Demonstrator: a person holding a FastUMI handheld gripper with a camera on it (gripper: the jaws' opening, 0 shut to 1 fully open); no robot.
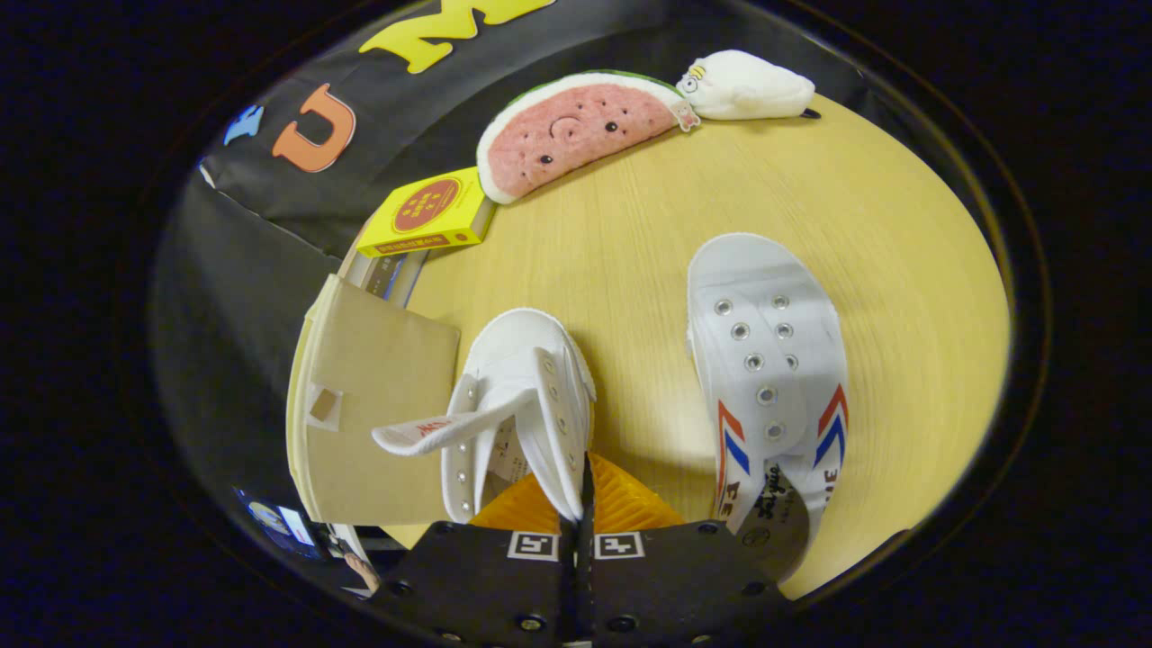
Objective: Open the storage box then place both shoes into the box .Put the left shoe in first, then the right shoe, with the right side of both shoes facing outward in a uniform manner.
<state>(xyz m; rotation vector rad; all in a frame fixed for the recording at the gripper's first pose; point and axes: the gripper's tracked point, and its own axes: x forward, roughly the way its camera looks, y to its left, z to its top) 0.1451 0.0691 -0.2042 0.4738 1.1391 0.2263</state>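
Observation:
My gripper (583, 486) is shut on the right side wall of a white canvas shoe (526, 378), pinching the eyelet edge between both fingers. That shoe points away from me, and its tongue flops out to the left. A second white shoe (769, 378) with red and blue chevrons lies on the wooden table (900, 270), to the right of the fingers, toe pointing away. The tan cardboard storage box (378, 423) stands just left of the held shoe at the table's edge. One flat panel with a tape patch faces me, and I cannot tell whether it is open.
A watermelon plush (576, 130) and a white plush (751, 85) lie at the table's far edge. A yellow packet (427, 214) rests on a stack beyond the box. The booth's black cloth wall rises behind them.

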